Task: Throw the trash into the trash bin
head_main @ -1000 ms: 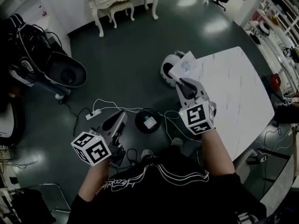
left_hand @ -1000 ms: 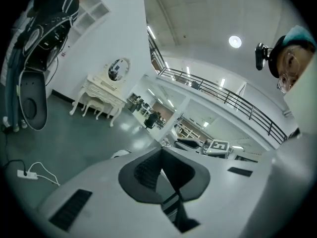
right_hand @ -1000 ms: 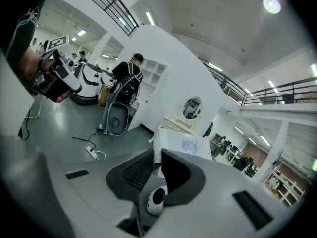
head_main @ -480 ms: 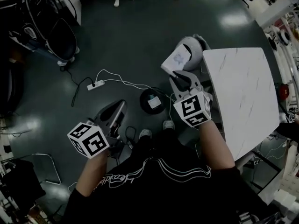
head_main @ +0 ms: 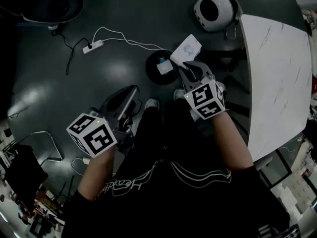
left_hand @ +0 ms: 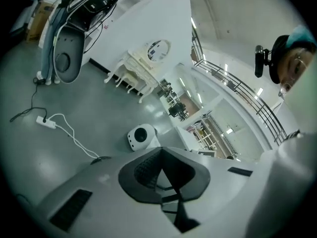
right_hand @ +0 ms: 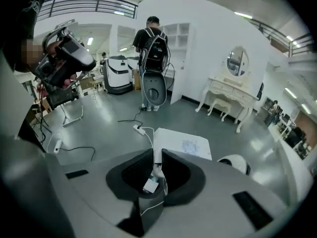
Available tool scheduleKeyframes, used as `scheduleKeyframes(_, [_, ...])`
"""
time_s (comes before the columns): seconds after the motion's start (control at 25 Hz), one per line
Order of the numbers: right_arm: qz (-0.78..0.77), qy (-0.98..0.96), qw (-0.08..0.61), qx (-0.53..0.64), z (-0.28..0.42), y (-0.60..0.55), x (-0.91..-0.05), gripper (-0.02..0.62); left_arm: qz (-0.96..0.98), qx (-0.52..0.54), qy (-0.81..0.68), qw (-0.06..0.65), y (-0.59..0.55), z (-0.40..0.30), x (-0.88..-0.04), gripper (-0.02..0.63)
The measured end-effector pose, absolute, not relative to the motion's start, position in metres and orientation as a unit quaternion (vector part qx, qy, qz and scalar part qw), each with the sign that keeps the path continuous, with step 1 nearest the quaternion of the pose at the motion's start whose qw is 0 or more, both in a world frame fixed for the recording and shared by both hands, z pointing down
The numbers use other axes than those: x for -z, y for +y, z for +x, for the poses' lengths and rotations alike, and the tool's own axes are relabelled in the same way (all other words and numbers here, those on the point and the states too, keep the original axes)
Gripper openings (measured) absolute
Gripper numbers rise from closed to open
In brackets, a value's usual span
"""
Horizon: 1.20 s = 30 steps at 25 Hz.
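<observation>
Head view, and the right gripper is out in front with the trash, a flat white piece with a faint bluish mark, sticking out past its tips. In this view the piece overlaps the far rim of the trash bin, the dark round one on the floor by the person's feet. How high above the bin it hangs, I can't tell. There's already something white lying inside the bin.

In the right gripper view the jaws of the right gripper are nearly together, clamped on the near edge of the trash. The rest of the sheet fans out flat beyond them, with no droop that I can see.

By my read it's very light and thin, card or folded paper, stiff enough to keep its shape. An edge pinch like this one suits it. The catch is that a piece this light could flutter or glide sideways when let go, so I'd want it well over the opening first.

The left gripper is off to the other side, well apart from the bin and pointing across the floor. In the left gripper view its jaws meet at the tips with nothing between them.

The white marble surface lies to the right, and a white round device is on the floor beyond the bin.
</observation>
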State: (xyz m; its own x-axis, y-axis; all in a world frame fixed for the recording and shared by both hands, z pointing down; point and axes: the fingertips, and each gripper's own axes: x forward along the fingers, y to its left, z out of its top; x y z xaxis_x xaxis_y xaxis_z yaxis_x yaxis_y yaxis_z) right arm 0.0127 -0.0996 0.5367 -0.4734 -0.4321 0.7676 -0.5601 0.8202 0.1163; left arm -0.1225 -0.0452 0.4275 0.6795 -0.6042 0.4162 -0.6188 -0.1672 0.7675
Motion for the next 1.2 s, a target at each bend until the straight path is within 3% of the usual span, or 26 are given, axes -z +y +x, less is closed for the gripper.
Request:
scheduleKeyframes(0.24, [0.216, -0.853, 0.457, -0.13, 0.013, -0.084, -0.633, 0.075, 0.721, -0.035, -0.404, 0.562, -0.048, -0.107, -0.494, 0.005])
scheduleKeyframes(0.48, [0.119, -0.852, 0.488, -0.148, 0.0, -0.032, -0.733, 0.076, 0.708, -0.05, -0.408, 0.574, -0.028, -0.091, -0.534, 0.005])
scheduleKeyframes(0.68, [0.056, -0.839, 0.527, -0.12, -0.016, -0.015, -0.775, 0.077, 0.694, -0.056, -0.413, 0.586, -0.026, -0.103, -0.55, 0.005])
scheduleKeyframes(0.92, [0.042, -0.845, 0.518, -0.126, -0.017, -0.015, -0.793, 0.077, 0.691, -0.059, -0.414, 0.59, -0.024, -0.098, -0.557, 0.005])
scheduleKeyframes(0.96, [0.045, -0.848, 0.509, -0.142, -0.018, -0.016, -0.793, 0.086, 0.691, -0.059, -0.414, 0.589, -0.025, -0.099, -0.556, 0.005])
scheduleKeyframes(1.04, [0.052, -0.847, 0.494, -0.191, -0.02, -0.015, -0.795, 0.284, 0.692, -0.059, -0.414, 0.588, -0.029, -0.103, -0.555, 0.005])
scheduleKeyframes(1.2, [0.066, -0.834, 0.489, -0.248, -0.014, -0.014, -0.798, 0.291, 0.69, -0.057, -0.42, 0.587, -0.035, -0.115, -0.554, 0.005])
